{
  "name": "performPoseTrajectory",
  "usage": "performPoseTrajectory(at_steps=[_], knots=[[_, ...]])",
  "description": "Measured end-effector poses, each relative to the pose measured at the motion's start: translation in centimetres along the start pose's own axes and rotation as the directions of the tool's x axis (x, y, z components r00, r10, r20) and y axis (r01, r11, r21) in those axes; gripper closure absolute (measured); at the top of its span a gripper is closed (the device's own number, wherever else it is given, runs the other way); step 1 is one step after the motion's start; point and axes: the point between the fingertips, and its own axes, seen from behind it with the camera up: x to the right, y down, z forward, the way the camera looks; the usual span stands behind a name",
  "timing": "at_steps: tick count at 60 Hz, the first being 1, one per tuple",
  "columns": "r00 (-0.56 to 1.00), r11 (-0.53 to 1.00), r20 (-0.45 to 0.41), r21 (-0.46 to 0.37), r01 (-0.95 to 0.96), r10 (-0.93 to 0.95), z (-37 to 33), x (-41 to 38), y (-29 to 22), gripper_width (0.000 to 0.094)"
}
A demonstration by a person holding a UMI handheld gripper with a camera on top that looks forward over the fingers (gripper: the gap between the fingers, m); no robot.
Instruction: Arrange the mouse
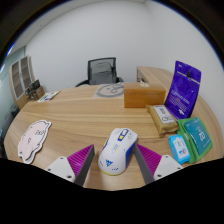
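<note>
A white mouse (pixel 117 148) with blue and yellow markings lies on the wooden table (pixel 80 115), standing between my two fingers. My gripper (pixel 113 166) is open, with its magenta pads (pixel 78 160) on either side of the mouse. A narrow strip of table shows between the mouse and each pad. A white shaped mouse mat (pixel 33 138) with a cartoon print lies on the table, to the left and slightly ahead of the fingers.
A wooden box (pixel 138 96) stands beyond the mouse. To its right are a small yellowish box (pixel 160 113), an upright purple box (pixel 183 88) and teal packages (pixel 195 135). A grey object (pixel 108 90) and an office chair (pixel 101 70) are at the far side.
</note>
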Motion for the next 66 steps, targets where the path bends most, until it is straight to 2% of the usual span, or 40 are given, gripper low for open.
performPoseTrajectory(at_steps=[5,9,11,18,24,28,34,40,45,49,57,61,66], knots=[[0.998,0.998,-0.018,-0.002,0.059,-0.059,0.4,0.0,-1.3,0.0122],[0.996,0.997,-0.037,0.0,0.078,-0.078,1.9,-0.2,-1.1,0.024],[0.997,0.998,-0.047,0.005,0.068,-0.067,1.9,-0.3,-1.4,0.0364],[0.997,0.999,-0.059,0.023,0.045,-0.043,2.5,-0.2,-1.5,0.0472],[0.997,1.0,-0.069,-0.011,0.024,-0.025,2.7,-0.2,-1.5,0.057],[0.997,0.999,-0.078,-0.039,0.001,-0.004,2.4,-2.2,-2.5,0.0577],[0.999,1.0,-0.038,0.014,0.0,0.001,0.9,-8.0,-5.0,0.0576],[0.999,0.999,0.012,0.038,-0.034,0.034,1.1,-18.9,-7.3,0.0576],[0.999,0.999,0.034,0.03,-0.02,0.019,2.8,-26.2,-7.0,0.0575],[1.0,1.0,0.025,0.012,-0.009,0.009,4.6,-31.9,-6.3,0.0578],[0.997,0.997,-0.04,-0.051,-0.066,0.064,7.4,-37.1,-3.0,0.0579],[0.996,0.994,-0.064,-0.084,-0.07,0.065,7.0,-36.6,-1.6,0.0576],[0.994,0.997,-0.105,-0.067,-0.039,0.032,8.0,-38.0,-1.4,0.0566]])
